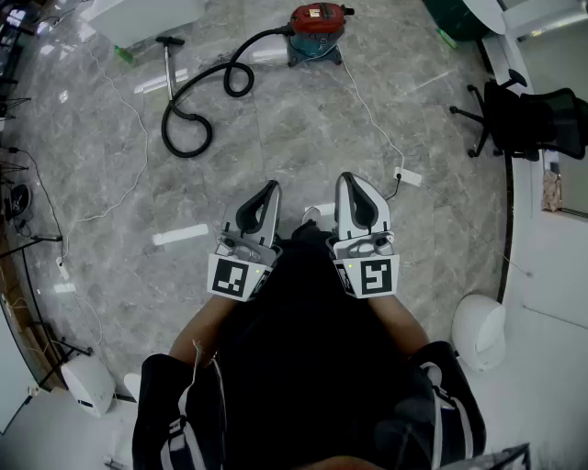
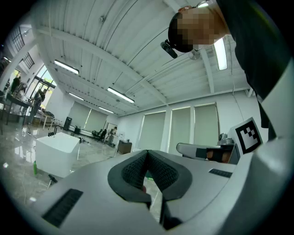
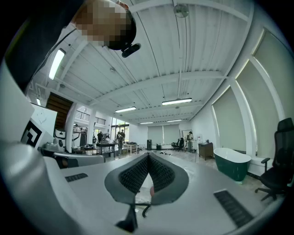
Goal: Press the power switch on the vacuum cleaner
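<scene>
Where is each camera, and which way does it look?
Head view: on the person's head, looking down at the floor, vacuum cleaner, left gripper, right gripper, forearms.
Left gripper view: on that gripper, looking past shut jaws up at the ceiling; the person shows overhead.
Right gripper view: on that gripper, looking past shut jaws across the hall.
Shared: office chair, in head and right gripper views.

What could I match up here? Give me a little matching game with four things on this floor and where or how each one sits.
Things:
1. vacuum cleaner
2. hose
3. office chair
4. power strip

Descriptions:
A. looped on the floor
B. white, lying near the right claw
C. red top, far ahead
D. on wheels, at the right edge of the head view

Pairs: 1-C, 2-A, 3-D, 4-B.
</scene>
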Available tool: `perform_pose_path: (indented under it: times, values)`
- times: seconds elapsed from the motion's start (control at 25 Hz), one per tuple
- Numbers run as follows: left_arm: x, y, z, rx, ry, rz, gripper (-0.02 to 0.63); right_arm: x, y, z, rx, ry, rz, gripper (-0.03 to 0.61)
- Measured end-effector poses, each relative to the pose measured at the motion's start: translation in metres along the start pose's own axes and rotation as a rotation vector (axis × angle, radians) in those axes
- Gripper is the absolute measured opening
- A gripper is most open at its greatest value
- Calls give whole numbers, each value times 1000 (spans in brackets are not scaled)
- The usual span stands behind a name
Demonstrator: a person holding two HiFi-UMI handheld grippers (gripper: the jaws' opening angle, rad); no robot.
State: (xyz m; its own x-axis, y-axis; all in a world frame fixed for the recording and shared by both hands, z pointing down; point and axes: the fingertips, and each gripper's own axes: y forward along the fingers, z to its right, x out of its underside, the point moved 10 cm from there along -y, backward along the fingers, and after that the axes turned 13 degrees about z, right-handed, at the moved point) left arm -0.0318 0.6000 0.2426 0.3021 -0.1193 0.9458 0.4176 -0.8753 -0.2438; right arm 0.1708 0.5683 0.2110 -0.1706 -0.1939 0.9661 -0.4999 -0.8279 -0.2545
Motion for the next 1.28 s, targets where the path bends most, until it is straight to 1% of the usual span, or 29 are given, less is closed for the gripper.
perform_pose_path:
  times: [0.2,0.32,0.4,0.48,0.6,0.76,0.92,1.04,1.16,1.28]
  values:
    - [-2,17,3,-16,-9,36,14,0,3,17,-11,6,39,19]
    - [-1,21,7,-13,-12,56,14,-2,0,30,-17,53,27,20]
    - [2,21,11,-11,-18,48,14,0,-5,39,-22,97,3,19]
    - [4,23,15,-20,-14,42,14,3,-8,48,-26,115,5,20]
    - [9,30,23,-35,-3,37,14,3,-10,63,-35,114,20,20]
    - [17,42,34,-43,-13,29,14,5,-13,79,-60,112,30,20]
    - [25,60,55,-39,29,11,14,7,-17,100,-79,115,45,20]
    - [36,68,70,-66,60,-10,14,11,-27,116,-87,100,40,20]
    - [46,73,79,-112,69,-38,14,13,-35,128,-88,121,55,20]
    - [48,80,87,-128,68,-33,14,14,-41,141,-66,109,36,20]
